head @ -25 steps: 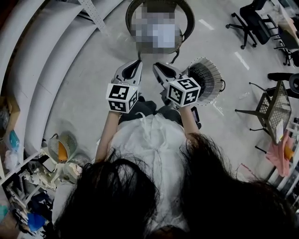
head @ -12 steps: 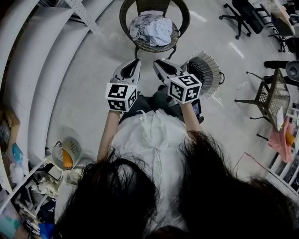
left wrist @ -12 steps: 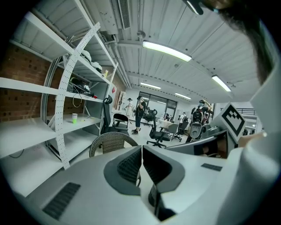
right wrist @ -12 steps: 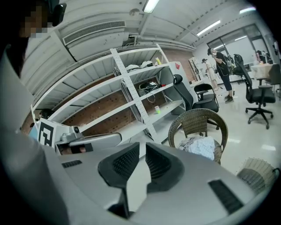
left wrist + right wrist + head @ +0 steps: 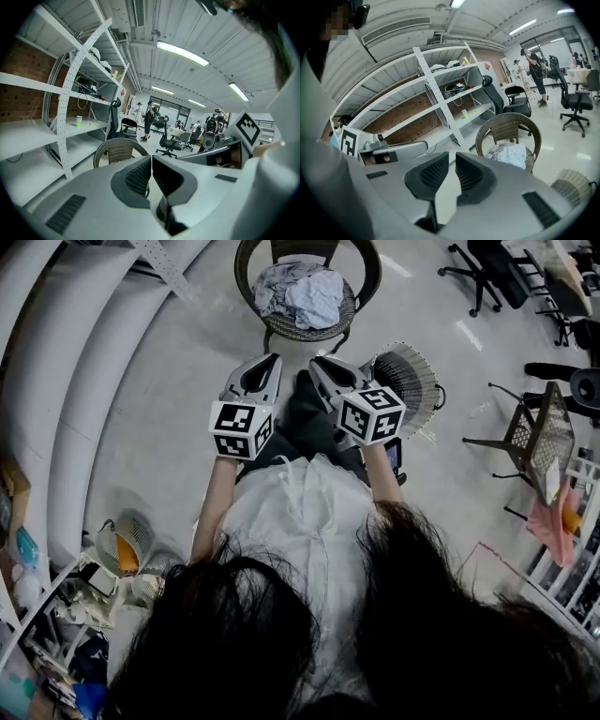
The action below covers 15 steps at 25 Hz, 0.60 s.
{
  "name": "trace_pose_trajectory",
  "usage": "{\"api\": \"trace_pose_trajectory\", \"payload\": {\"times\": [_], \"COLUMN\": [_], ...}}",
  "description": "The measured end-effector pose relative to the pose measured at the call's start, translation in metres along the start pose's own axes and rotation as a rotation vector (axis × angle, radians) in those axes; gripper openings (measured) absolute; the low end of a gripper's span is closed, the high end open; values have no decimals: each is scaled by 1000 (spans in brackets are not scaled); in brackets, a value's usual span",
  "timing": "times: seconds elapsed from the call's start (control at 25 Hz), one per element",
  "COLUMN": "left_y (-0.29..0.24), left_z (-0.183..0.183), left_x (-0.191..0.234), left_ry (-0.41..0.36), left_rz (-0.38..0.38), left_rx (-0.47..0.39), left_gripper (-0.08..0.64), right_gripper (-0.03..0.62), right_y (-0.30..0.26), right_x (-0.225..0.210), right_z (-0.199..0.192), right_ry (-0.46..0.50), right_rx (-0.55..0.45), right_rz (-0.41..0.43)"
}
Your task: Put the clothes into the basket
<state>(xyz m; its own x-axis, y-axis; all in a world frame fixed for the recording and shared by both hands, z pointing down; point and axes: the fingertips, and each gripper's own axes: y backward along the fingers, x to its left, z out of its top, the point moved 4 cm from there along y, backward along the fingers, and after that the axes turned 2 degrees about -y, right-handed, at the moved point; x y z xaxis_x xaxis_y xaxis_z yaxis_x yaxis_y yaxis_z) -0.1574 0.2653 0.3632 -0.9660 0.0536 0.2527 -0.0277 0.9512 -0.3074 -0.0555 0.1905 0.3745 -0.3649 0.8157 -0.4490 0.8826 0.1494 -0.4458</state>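
A heap of pale blue and white clothes (image 5: 302, 292) lies on the seat of a brown wicker chair (image 5: 349, 315) straight ahead of me. A round, ribbed white basket (image 5: 410, 390) stands on the floor just right of the chair. My left gripper (image 5: 269, 362) and right gripper (image 5: 317, 366) hang side by side in the air short of the chair, both shut with nothing between the jaws. The right gripper view shows the clothes (image 5: 508, 153), the chair (image 5: 506, 129) and the basket (image 5: 575, 185) beyond the right gripper (image 5: 452, 158). In the left gripper view the left gripper (image 5: 152, 160) points beside the chair's back (image 5: 117, 149).
White curved shelving (image 5: 56, 381) runs along the left. Small fans and clutter (image 5: 122, 545) sit at the lower left. A black wire stand (image 5: 534, 442), a pink cloth (image 5: 551, 521) and office chairs (image 5: 497, 277) are at the right. People stand far off (image 5: 536, 77).
Both grippers have moved a little toward the chair and slightly lower, staying side by side. Their jaws look the same as before.
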Motion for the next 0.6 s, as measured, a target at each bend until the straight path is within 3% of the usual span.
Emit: {"api": "trace_pose_trajectory", "payload": {"times": [0.28,0.6], "left_y": [-39,-103], "left_z": [6,13], "left_x": [22,48], "left_ry": [19,27], "left_rz": [19,40], "left_rx": [24,81], "left_gripper": [21,21], "right_gripper": [55,55], "right_y": [-29,-63], "right_x": [-35,-104], "right_z": [22,53], "right_ry": [7,10], "right_rx": [23,69], "right_rz": [3,-25]}}
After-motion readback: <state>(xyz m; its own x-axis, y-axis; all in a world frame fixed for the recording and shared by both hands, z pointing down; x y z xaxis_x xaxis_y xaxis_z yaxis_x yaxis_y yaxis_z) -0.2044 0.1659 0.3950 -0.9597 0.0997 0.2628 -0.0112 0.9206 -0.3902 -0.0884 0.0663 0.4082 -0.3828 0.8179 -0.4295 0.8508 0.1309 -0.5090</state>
